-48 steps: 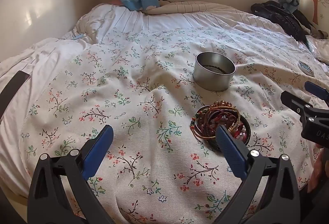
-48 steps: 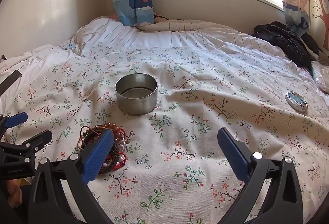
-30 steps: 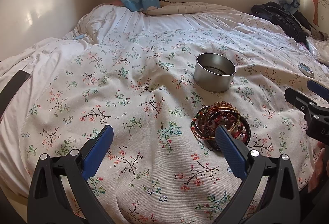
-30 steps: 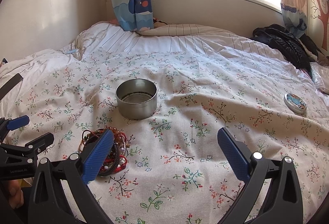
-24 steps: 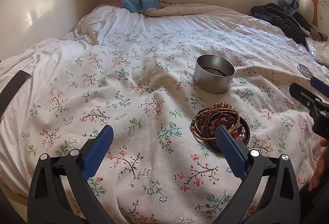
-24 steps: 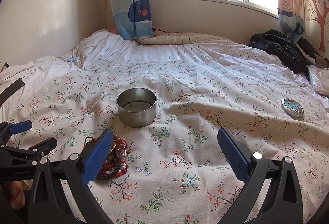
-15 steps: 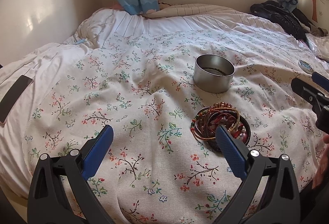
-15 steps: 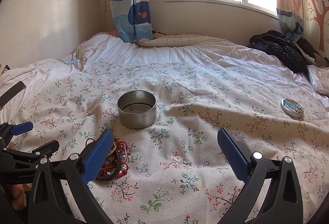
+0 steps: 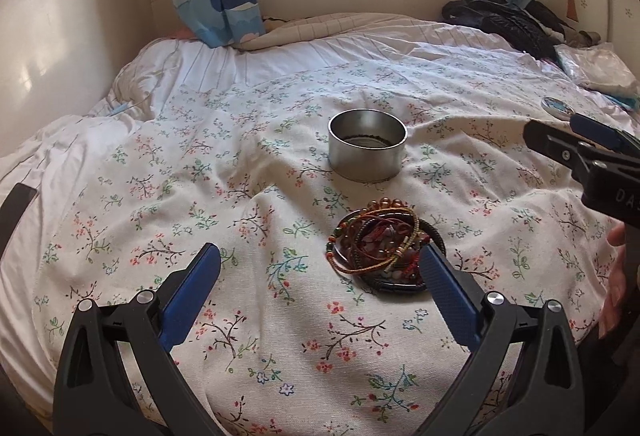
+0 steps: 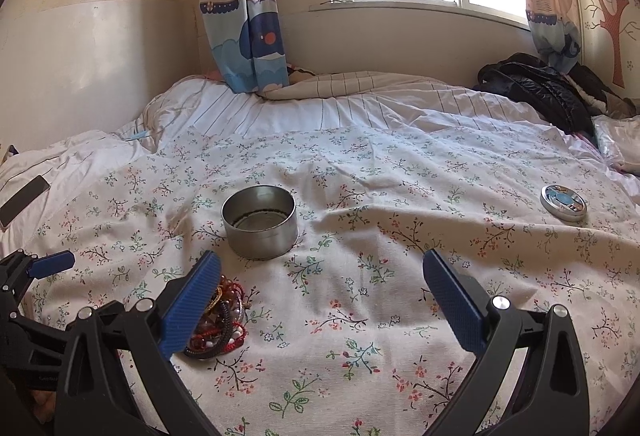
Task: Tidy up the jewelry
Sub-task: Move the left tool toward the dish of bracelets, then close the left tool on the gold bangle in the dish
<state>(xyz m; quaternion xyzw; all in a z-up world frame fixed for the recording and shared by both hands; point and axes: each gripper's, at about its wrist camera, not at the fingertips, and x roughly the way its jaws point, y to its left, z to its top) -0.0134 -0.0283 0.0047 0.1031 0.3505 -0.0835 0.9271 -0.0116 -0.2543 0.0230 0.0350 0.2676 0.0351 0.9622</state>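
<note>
The tangled bracelets (image 9: 384, 250) lie heaped on the floral bed cover (image 9: 248, 196), just in front of the open metal tin (image 9: 367, 144). Both the left tool (image 9: 318, 292) and the right tool (image 10: 320, 298) hang wide open, holding nothing. To do this well, pinch a single outer loop and lift slowly so the others slip free.
</note>
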